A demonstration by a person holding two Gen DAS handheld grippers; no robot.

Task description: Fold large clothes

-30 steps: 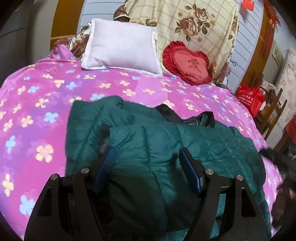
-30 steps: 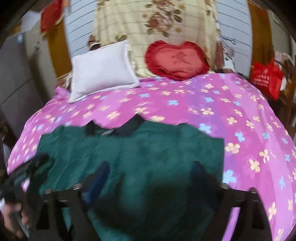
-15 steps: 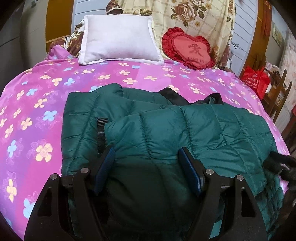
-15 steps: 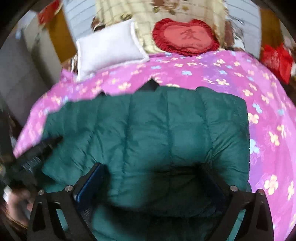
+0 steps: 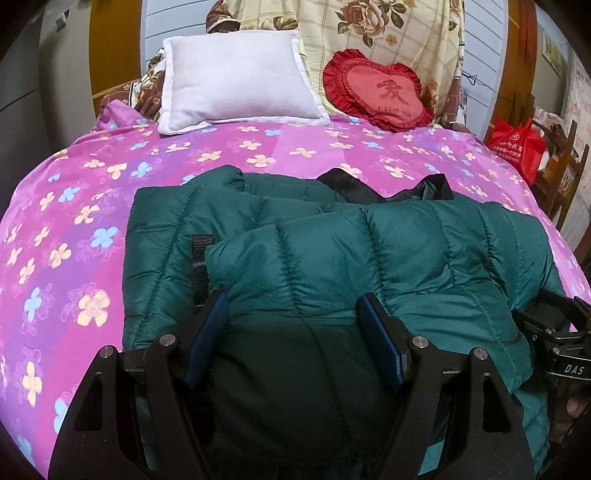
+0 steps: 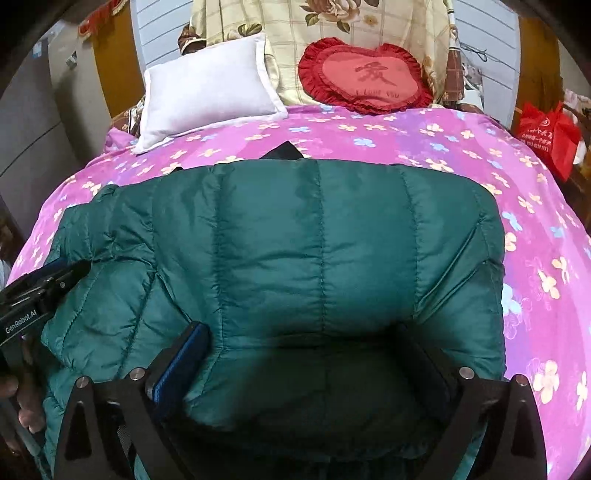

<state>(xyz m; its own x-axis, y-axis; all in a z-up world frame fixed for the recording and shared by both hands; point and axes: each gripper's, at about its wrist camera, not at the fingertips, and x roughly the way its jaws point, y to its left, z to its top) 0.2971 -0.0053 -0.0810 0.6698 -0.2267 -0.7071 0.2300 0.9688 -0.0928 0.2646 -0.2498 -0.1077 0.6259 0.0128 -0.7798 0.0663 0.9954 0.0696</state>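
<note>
Leftmost on the bed, the pink flowered bedspread (image 5: 74, 229) lies bare beside the green puffer jacket (image 5: 369, 258), whose left edge shows a black strap (image 5: 201, 266) just beside the folded-over upper layer. Compared with half a second ago, the left wrist view has drawn slightly nearer the garment, and the folded layer has settled a little flatter over the lower one. The left gripper (image 5: 291, 332) stands with its jaws spread apart over the jacket's near edge, its blue fingertips (image 5: 207, 336) resting against the quilted fabric without pinching it (the cloth bulges up between them).

Centre frame, the jacket lies across the middle of the bedspread, its black collar (image 5: 354, 188) pointing toward the head of the bed. Behind it, a white pillow (image 5: 236, 81) sits left of a red heart cushion (image 5: 376, 92), both leaning on a floral quilt (image 5: 388, 33).

To the right, the right gripper (image 6: 306, 365) also stands wide, jaws parted around a raised fold of the jacket's near hem, which it does not squeeze; its right finger is in shadow. The right wrist view, blurred earlier, is now sharp, and the jacket fills more of it. At the far right a red bag (image 5: 517, 144) hangs beside the bed.
</note>
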